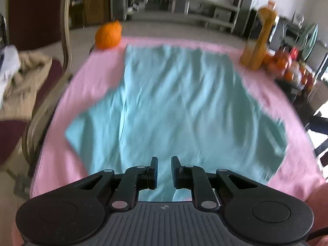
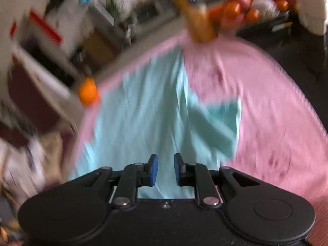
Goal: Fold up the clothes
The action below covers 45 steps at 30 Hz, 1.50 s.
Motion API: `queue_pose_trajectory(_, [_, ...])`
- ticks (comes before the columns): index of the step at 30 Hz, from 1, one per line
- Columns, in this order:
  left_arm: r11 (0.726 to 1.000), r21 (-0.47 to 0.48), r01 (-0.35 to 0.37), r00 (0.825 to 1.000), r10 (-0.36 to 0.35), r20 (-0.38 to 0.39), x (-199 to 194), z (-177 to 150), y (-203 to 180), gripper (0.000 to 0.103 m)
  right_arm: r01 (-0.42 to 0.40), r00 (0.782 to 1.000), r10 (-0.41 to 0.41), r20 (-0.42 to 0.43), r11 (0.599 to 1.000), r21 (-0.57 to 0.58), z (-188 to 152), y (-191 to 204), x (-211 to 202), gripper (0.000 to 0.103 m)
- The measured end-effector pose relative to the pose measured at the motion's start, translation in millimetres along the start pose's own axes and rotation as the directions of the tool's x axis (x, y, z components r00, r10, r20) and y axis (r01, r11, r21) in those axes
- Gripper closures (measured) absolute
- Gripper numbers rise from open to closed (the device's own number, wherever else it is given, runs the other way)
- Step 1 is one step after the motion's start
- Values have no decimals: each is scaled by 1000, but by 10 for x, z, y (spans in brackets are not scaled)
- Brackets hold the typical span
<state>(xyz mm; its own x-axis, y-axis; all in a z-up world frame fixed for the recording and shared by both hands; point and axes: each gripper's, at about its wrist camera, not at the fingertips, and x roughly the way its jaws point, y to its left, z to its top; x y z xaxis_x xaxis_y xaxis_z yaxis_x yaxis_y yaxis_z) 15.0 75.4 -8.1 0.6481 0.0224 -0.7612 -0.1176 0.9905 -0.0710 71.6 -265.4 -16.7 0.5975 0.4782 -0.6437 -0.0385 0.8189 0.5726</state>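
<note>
A pale teal T-shirt (image 1: 176,106) lies spread flat on the pink-covered surface (image 1: 90,78), its hem toward the far edge and its short sleeves splayed out to either side nearer the cameras; in the right wrist view one sleeve (image 2: 217,127) juts onto the pink cloth. The fabric looks thin and soft, rippled with shallow wrinkles, so it is likely light, limp and prone to bunching or sliding over the cover when dragged. Good places to take hold would probably be a sleeve edge or a shoulder corner, pinching both layers together so they lift as one.

The left gripper (image 1: 164,172) hovers above the near part of the shirt with its fingers apart and nothing between them. The right gripper (image 2: 166,171) likewise hangs over the shirt, blue-padded fingers apart and empty. Both views are blurred.

Farther out, an orange ball-like object (image 1: 108,34) sits at one far corner, a yellow-orange bottle (image 1: 260,39) at the other, with fruit (image 2: 242,10) beyond it.
</note>
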Motion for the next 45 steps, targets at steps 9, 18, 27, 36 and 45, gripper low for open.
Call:
queue_pose_trajectory(9, [999,1,-32,999,32,-37,240,121,-138,88,68,991,-74,115,996,53,579,-313,85,72])
queue_pose_trajectory(18, [999,-6,-40,993,39,-114,456,-63,-164,87,230,973,-226,-51,968,102,588,-993,888,75])
queue_pose_trajectory(27, [999,-4,-49,992,48,-114,449,-70,-158,87,245,969,-246,-2,967,-64,501,-803,1008,101])
queue_pose_trajectory(36, [999,-18,-51,989,48,-140,514,-176,-124,87,403,875,-418,246,909,108,253,-1009,449,101])
queue_pose_trajectory(45, [998,-14,-55,990,53,-129,463,-143,-133,87,412,889,-423,175,906,96,327,-894,396,84])
